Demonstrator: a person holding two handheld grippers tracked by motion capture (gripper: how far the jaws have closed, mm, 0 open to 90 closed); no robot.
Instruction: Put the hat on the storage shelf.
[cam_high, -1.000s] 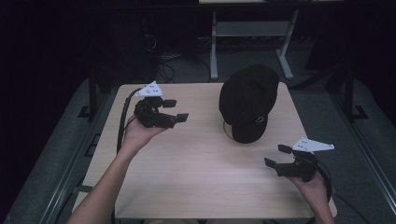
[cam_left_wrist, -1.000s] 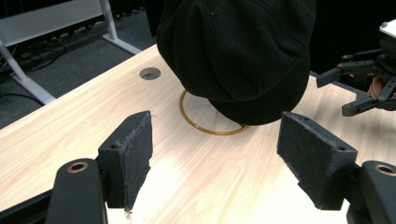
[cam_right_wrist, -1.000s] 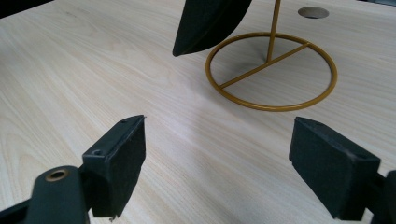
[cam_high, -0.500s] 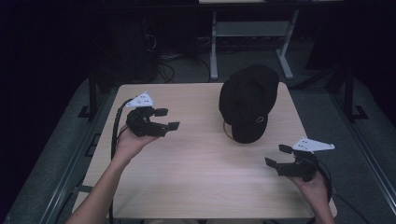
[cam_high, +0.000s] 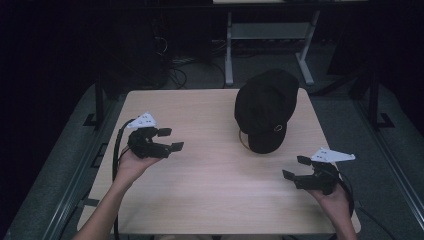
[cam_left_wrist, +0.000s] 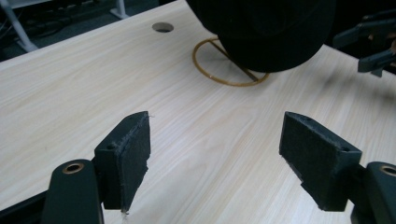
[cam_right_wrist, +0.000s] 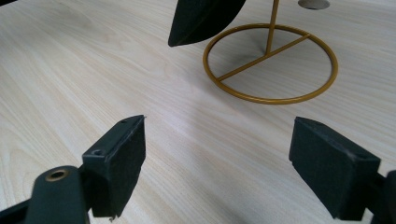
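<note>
Pulled nearer the person, left tool (cam_high: 170, 139) gapes like right tool (cam_high: 294, 168); black cap (cam_high: 265, 107) on brass-wire stand (cam_right_wrist: 271, 63).

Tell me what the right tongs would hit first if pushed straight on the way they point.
Probably the gold wire ring base of the stand under the black cap. The right tongs stand open over bare table; depth is unclear.

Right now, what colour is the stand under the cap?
Gold: the stand has a ring base and upright rod, clearest in the right gripper view. The cap is black.
</note>
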